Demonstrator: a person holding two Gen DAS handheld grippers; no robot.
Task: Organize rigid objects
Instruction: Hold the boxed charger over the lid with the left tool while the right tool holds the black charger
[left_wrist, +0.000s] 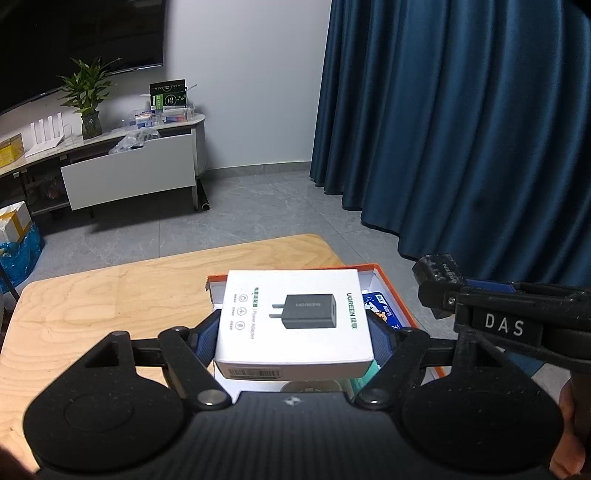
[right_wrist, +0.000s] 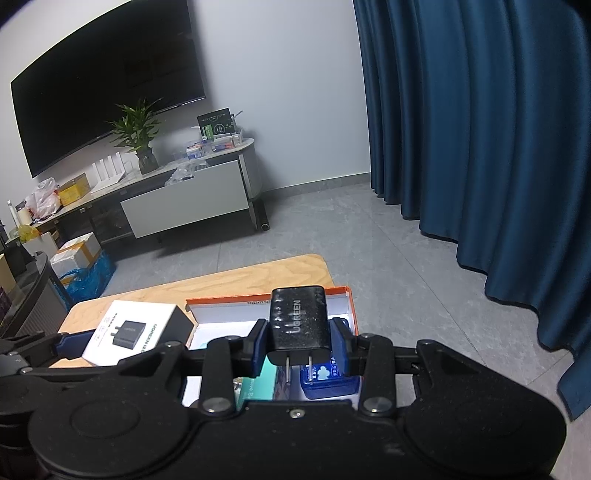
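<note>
The box (left_wrist: 291, 325) is white, with a picture of a black plug and green letters on its side. The real plug (right_wrist: 298, 325) is black and shiny, with grey letters and two silver pins. The tray (left_wrist: 391, 291) is orange on its rim and white inside. In it lies a small blue pack (right_wrist: 327, 378) with a white cloud shape on it. The table (left_wrist: 110, 295) is light brown with wavy wood lines. The left gripper (left_wrist: 291, 332) is black with dark blue pads. The right gripper (right_wrist: 298, 345) is black with blue pads too. The curtain (left_wrist: 461, 129) is deep blue. The floor (right_wrist: 351, 236) is grey. The wall (left_wrist: 243, 74) is white.
</note>
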